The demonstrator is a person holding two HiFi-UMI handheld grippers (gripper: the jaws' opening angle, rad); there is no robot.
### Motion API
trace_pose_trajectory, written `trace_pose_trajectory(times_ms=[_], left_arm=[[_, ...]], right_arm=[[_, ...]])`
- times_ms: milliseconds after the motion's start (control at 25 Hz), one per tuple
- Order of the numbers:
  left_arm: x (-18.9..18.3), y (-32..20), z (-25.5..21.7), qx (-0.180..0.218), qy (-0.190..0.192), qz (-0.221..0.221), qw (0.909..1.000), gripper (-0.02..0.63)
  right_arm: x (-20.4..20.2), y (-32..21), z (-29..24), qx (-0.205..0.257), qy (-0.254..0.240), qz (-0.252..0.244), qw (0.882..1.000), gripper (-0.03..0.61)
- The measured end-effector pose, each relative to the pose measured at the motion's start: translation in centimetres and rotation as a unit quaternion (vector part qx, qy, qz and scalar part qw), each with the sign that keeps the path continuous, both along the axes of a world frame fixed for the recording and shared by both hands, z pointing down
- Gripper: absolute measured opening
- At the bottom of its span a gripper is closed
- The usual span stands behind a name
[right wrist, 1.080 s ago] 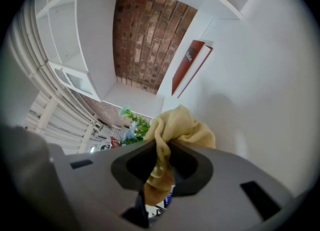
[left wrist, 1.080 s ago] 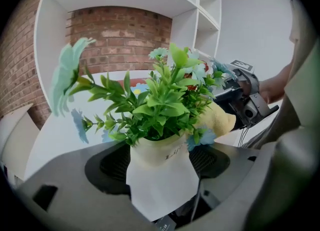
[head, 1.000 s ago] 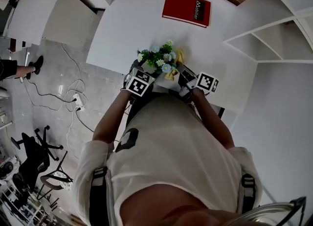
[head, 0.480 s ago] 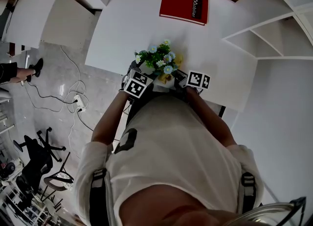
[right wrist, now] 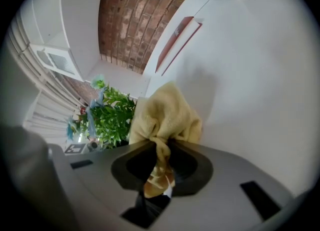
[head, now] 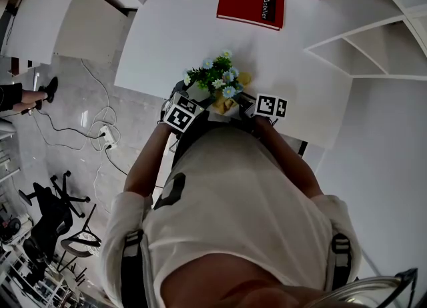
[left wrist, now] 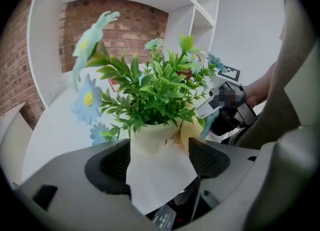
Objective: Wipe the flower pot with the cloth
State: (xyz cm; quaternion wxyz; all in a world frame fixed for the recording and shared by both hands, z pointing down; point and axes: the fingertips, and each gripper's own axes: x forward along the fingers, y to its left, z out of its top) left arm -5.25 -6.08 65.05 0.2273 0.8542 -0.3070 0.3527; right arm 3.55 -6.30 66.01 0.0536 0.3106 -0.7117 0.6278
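While the left gripper [left wrist: 160, 160] clamps the pot [left wrist: 150, 137] between its pads at the near edge of the table [head: 167, 40], the right gripper [right wrist: 162, 162] pinches the yellow cloth [right wrist: 165, 112] in a bunch. Change: over the last second the right gripper has drawn in toward the pot, and the cloth now lies against its right side. Judgement: contact made, wiping likely under way, most of the pot still to cover.

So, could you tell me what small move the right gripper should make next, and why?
Probably slide the right gripper round the wall of the flower pot, rubbing the yellow cloth along it. The cloth is pinched in its jaws and seems to lie against the pot's side, while the left gripper clamps the pot, so a wiping stroke looks due.
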Motion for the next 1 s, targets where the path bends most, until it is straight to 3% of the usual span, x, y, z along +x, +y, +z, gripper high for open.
trace_pose_trajectory(times_ms=[280, 440, 600, 840, 1000], left_arm=[[-0.4, -2.9, -4.1, 0.036, 0.031, 0.014, 0.9988, 0.376], [0.4, -3.0, -3.3, 0.032, 0.023, 0.033, 0.9987, 0.376], [0.8, -2.9, -2.6, 0.033, 0.019, 0.023, 0.9990, 0.376], [0.8, -2.6, -1.9, 0.036, 0.002, 0.027, 0.9990, 0.348], [0.7, -1.9, -1.8, 0.032, -0.015, 0.034, 0.9988, 0.320]], right_arm=[[0.7, -0.8, -5.9, 0.036, -0.075, 0.033, 0.996, 0.077], [0.4, -1.2, -7.1, 0.053, -0.092, 0.029, 0.994, 0.077], [-0.2, -0.9, -5.0, 0.036, -0.069, 0.018, 0.997, 0.077], [-1.2, 0.5, 0.1, -0.003, 0.014, -0.031, 0.999, 0.074], [-1.2, 0.7, 0.3, 0.002, 0.013, -0.037, 0.999, 0.072]])
